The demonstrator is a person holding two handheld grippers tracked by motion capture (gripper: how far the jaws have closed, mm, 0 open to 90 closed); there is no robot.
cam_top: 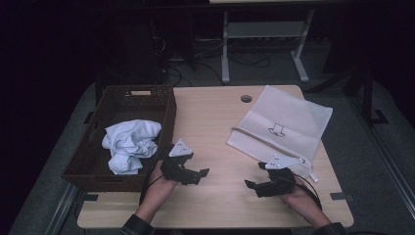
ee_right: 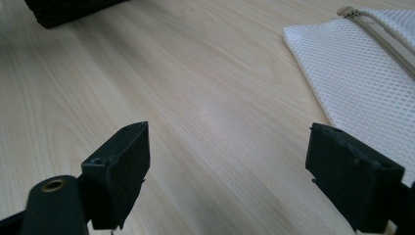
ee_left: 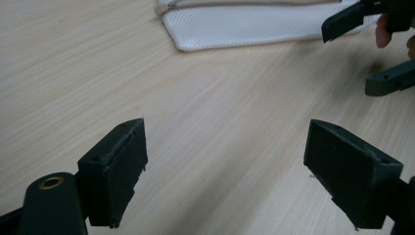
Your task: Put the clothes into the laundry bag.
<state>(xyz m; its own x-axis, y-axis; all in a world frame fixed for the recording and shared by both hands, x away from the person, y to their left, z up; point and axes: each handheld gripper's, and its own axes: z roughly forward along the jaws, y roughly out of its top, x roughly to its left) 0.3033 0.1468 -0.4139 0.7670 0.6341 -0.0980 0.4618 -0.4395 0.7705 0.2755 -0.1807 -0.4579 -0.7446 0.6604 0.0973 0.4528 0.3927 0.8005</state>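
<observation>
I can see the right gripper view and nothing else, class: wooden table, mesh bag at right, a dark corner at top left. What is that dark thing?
Observer: A brown woven basket at the table's left edge.
Operator: Anything in it?
Observer: A crumpled white cloth.
Operator: Where is the other hand-held gripper?
Observer: The left hand-held gripper sits just beside the basket, jaws open, holding nothing.
Operator: Any marking on the mesh bag?
Observer: A small dark drawing near the mesh bag's middle.

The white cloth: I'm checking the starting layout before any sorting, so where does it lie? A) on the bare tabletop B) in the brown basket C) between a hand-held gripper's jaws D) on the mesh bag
B: the crumpled white cloth sits inside the brown basket at the table's left, apart from the mesh bag.
</observation>
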